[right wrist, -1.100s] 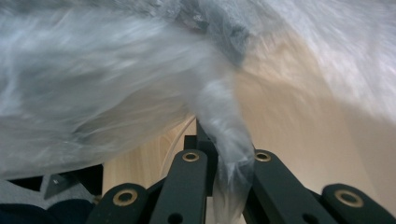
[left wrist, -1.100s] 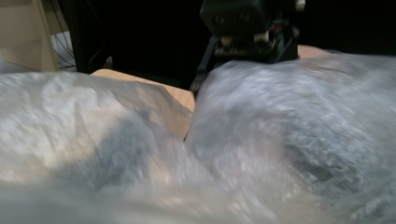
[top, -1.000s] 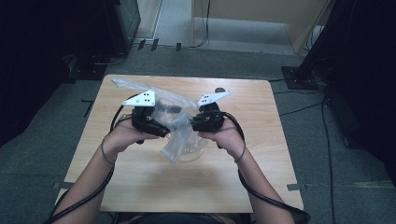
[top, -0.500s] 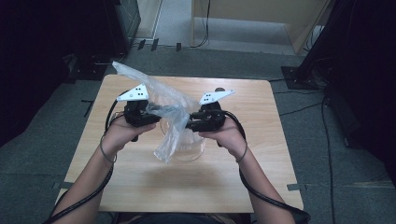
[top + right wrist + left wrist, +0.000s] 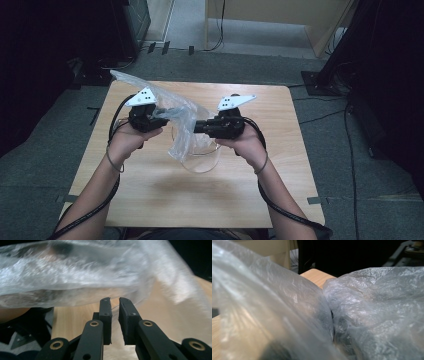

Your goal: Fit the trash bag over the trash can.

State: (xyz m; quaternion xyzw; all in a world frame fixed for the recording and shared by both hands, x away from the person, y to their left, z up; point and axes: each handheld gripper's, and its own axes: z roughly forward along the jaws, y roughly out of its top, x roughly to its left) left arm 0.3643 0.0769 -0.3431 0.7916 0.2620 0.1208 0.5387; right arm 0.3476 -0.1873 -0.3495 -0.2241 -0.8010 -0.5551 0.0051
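A clear plastic bag [image 5: 175, 112] hangs stretched between my two grippers above a clear glass bowl [image 5: 202, 157] in the middle of the table. My left gripper [image 5: 162, 117] is shut on the bag's left part. In the left gripper view the crinkled bag [image 5: 367, 302] covers the jaws. My right gripper [image 5: 196, 127] reaches the bag's right side. In the right gripper view my right gripper [image 5: 115, 301] has its jaws a narrow slit apart. They have just been closing, with film of the bag [image 5: 75, 270] pinched between them.
The wooden table [image 5: 150, 200] is bare around the bowl. Grey floor surrounds it, with dark equipment at the back left [image 5: 125, 30], a black stand at the right [image 5: 325, 75] and cables [image 5: 320, 117] on the floor.
The bag, bunched low over the bowl a second ago, now hangs raised and spread between the grippers. The left gripper has shifted a little up and left, and the two stand farther apart.
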